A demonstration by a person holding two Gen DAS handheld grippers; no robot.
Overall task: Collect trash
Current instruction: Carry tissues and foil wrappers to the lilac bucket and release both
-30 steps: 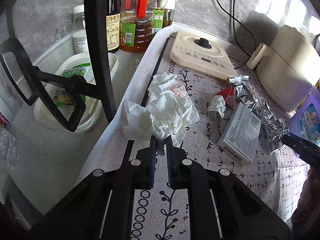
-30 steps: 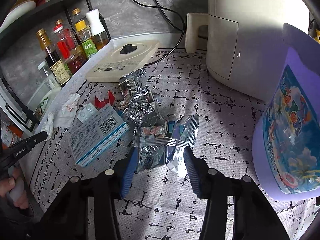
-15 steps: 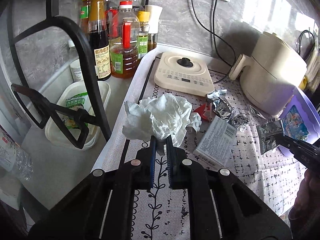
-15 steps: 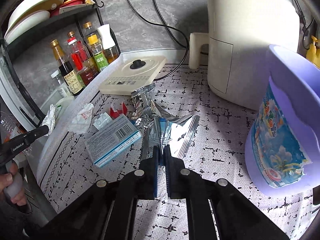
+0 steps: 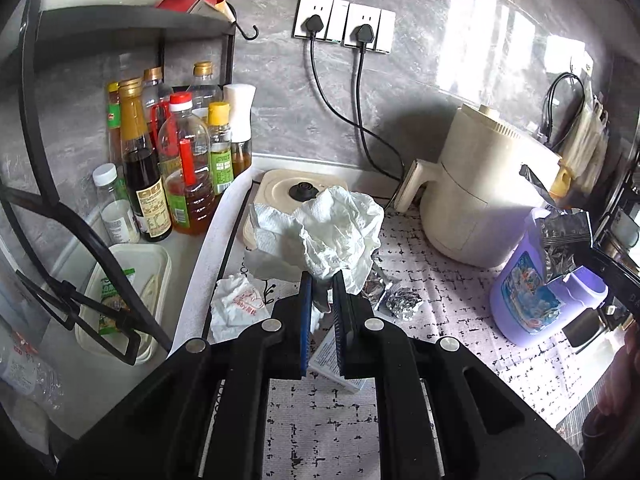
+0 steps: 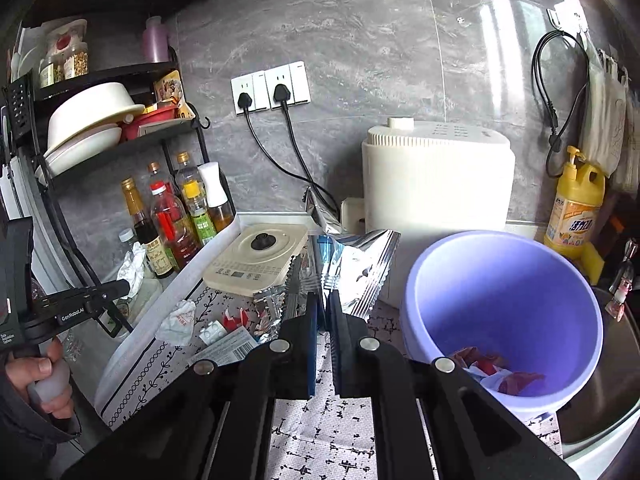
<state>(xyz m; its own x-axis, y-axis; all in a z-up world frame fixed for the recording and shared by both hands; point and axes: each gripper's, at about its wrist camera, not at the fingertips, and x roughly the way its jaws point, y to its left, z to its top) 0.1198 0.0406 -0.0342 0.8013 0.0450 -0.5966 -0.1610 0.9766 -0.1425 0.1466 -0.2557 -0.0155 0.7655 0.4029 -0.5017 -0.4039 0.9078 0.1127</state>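
Since the earlier frames we have lifted both pieces of trash clear of the surface (image 5: 460, 320): the left gripper (image 5: 320, 292) now carries the crumpled white tissue (image 5: 320, 232) at the centre of the left view, its fingers nearly closed and pinching the tissue's lower edge, while the right gripper (image 6: 325, 312) has its fingers closed on the foil wrapper (image 6: 352, 264), just left of the purple bucket (image 6: 500, 248) at lower right of the right view. We judge the thin pinch on the tissue could slip, and the wide foil wrapper could catch the bucket rim and fall outside. More trash lies on the surface: a small printed tissue (image 6: 178, 320), a barcoded box (image 6: 228, 348), red scraps (image 6: 234, 314) and crumpled foil (image 5: 400, 300). Readable writing is sparse: "GenRobot.AI" on the left gripper's body at left of the right view; the yellow detergent bottle (image 6: 574, 208) and sauce bottles (image 5: 176, 168) carry labels too small for us to read.
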